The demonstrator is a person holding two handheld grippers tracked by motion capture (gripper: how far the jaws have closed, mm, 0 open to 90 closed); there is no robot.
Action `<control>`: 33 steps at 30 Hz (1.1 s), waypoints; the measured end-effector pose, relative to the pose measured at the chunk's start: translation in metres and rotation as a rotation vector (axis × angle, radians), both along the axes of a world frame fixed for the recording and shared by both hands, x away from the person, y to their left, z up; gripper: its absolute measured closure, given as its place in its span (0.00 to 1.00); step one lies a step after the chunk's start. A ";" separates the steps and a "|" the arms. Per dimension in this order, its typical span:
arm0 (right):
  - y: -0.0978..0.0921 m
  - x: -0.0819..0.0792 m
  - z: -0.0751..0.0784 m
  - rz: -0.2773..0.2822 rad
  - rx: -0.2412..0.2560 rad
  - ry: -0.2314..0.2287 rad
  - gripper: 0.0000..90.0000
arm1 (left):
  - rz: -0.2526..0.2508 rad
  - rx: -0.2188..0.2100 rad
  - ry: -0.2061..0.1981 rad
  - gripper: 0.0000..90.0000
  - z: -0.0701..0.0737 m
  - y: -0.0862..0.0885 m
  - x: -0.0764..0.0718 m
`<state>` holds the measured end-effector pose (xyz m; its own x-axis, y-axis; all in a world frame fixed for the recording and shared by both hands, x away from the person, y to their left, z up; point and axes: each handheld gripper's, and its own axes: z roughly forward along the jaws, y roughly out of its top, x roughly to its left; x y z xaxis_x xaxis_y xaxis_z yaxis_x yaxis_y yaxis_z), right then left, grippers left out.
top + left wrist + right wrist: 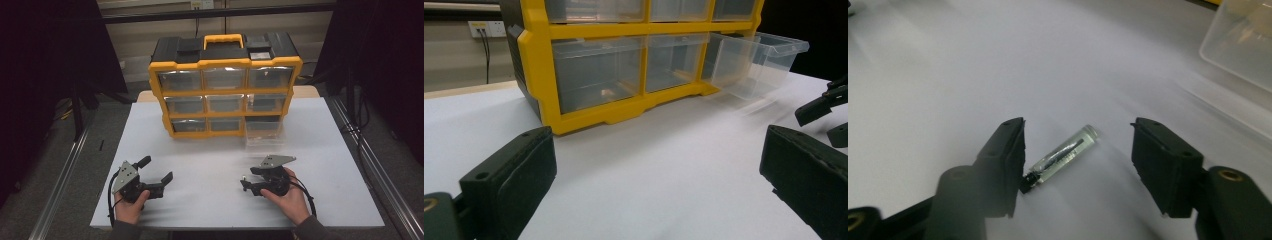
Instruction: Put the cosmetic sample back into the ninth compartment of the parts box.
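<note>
White table (210,195): both claws gape empty, right claw (1078,150) straddling a blurred vial (1063,156).

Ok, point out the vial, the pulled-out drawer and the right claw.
vial (1063,156), right gripper view, middle of its clear body.
drawer (754,62), left gripper view, its clear side wall.
right claw (1078,167), right gripper view, midway between its open jaws' tips.

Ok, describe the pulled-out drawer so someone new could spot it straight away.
Find the yellow and black organizer at the back of the white table. Look along its bottom row to the right end: the clear drawer there juts forward over the table, while the others sit flush.
</note>
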<state>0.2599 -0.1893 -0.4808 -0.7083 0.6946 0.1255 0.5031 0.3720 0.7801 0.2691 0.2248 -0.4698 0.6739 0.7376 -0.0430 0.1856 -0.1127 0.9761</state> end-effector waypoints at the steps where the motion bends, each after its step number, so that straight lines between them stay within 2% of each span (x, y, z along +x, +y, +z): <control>1: 0.001 0.000 0.000 0.002 -0.004 0.005 0.48 | 0.000 0.000 0.000 0.02 0.000 0.000 0.000; 4: 0.004 0.000 0.000 0.012 -0.013 0.004 0.51 | -0.004 0.005 -0.004 0.02 0.000 0.000 0.000; 5: 0.005 0.001 -0.001 0.012 -0.017 0.008 0.53 | 0.000 -0.016 0.003 0.02 0.000 -0.001 0.000; 6: 0.006 0.001 -0.001 0.015 -0.025 0.011 0.57 | 0.002 -0.020 0.003 0.02 0.000 -0.001 0.000; 7: 0.006 0.001 -0.001 0.015 -0.025 0.011 0.57 | 0.002 -0.020 0.003 0.02 0.000 -0.001 0.000; 8: 0.007 0.001 -0.002 0.018 -0.035 0.013 0.62 | 0.002 -0.020 0.002 0.02 0.000 -0.001 0.000; 11: 0.008 0.000 -0.001 0.016 -0.036 0.017 0.67 | 0.003 -0.015 0.004 0.02 0.000 -0.001 0.000; 12: 0.008 0.001 -0.002 0.026 -0.040 0.020 0.71 | 0.001 -0.012 0.004 0.02 0.000 0.000 0.000; 15: 0.009 0.000 -0.002 0.029 -0.046 0.024 0.75 | 0.002 -0.020 0.002 0.02 0.000 -0.001 0.000; 16: 0.010 0.000 -0.003 0.033 -0.059 0.037 0.77 | 0.004 -0.015 0.000 0.02 0.000 0.000 0.000; 19: 0.011 0.000 -0.004 0.033 -0.074 0.021 0.82 | 0.002 -0.021 0.001 0.02 0.000 0.000 0.000; 22: 0.009 0.000 -0.004 0.021 -0.082 0.031 0.90 | 0.004 -0.014 -0.003 0.02 0.000 0.000 0.000; 24: 0.009 0.001 -0.004 0.018 -0.072 0.045 0.90 | 0.002 -0.018 0.002 0.02 0.000 -0.001 0.000; 29: 0.007 0.003 -0.005 0.031 -0.060 0.035 0.90 | 0.004 -0.017 0.000 0.02 0.000 0.000 0.000; 33: 0.005 0.004 -0.004 0.033 -0.044 0.054 0.90 | 0.005 -0.012 0.003 0.02 0.000 0.001 0.000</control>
